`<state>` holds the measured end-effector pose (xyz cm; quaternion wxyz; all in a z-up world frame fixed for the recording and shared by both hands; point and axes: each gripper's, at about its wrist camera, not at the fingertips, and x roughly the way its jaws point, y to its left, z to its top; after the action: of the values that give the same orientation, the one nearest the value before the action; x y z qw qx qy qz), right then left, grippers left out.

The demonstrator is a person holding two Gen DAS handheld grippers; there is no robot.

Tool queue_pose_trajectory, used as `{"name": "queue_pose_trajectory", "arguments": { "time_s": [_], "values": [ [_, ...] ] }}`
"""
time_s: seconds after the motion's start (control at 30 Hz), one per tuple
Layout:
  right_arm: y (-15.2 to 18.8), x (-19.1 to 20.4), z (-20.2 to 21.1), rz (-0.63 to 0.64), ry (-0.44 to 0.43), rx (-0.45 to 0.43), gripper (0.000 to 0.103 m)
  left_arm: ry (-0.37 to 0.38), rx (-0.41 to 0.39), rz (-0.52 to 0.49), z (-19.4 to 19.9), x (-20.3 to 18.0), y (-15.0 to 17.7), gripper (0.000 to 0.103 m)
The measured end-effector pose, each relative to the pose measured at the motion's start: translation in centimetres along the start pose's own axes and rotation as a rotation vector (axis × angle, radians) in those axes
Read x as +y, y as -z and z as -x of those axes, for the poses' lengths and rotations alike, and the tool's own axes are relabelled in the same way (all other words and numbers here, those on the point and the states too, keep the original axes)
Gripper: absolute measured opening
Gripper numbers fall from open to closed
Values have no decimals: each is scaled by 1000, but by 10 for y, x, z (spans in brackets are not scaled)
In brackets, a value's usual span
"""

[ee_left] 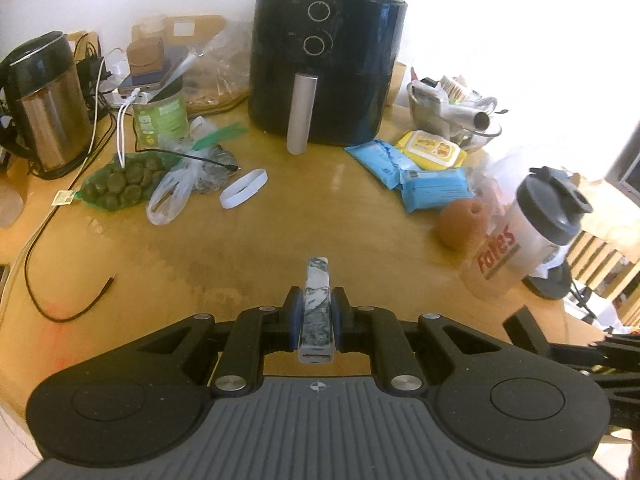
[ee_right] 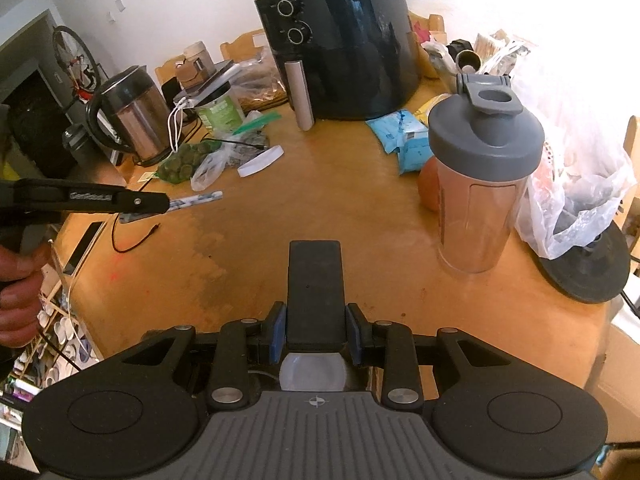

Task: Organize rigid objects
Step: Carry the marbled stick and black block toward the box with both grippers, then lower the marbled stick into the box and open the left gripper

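In the left wrist view my left gripper is shut on a slim marble-patterned power bank, which sticks out forward above the wooden table. The right wrist view shows the same power bank from the side in the left gripper, held by a hand at the left edge. My right gripper is shut on a flat black rectangular device that points forward over the table; a round clear part shows at its near end.
A black air fryer stands at the back, a steel kettle at the left. A shaker bottle, an orange fruit, blue wipes packs, a white wristband, plastic bags and a loose black cable lie around.
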<state>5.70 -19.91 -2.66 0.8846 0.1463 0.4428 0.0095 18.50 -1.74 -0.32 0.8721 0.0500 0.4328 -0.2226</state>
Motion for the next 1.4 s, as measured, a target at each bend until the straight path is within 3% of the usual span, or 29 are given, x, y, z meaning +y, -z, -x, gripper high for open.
{"name": "queue_pose_trajectory", "arguments": {
  "time_s": [0.73,0.93,1.0,1.03,1.1,1.4],
  "values": [
    [18,-1,24,38,-35,-9,34,55,40,64,62,-30,58,16],
    [21,0,29,49,-42,-16,34,137,31,44,67,-41,68,16],
    [23,0,30,50,-45,-13,34,149,41,31,65,-46,74,24],
    [24,0,30,50,-46,-10,34,144,56,25,63,-49,77,39],
    [26,0,31,52,-49,-6,34,129,68,16,62,-53,83,55],
    [31,1,33,67,-60,5,34,60,86,77,68,-50,100,55]
  ]
}}
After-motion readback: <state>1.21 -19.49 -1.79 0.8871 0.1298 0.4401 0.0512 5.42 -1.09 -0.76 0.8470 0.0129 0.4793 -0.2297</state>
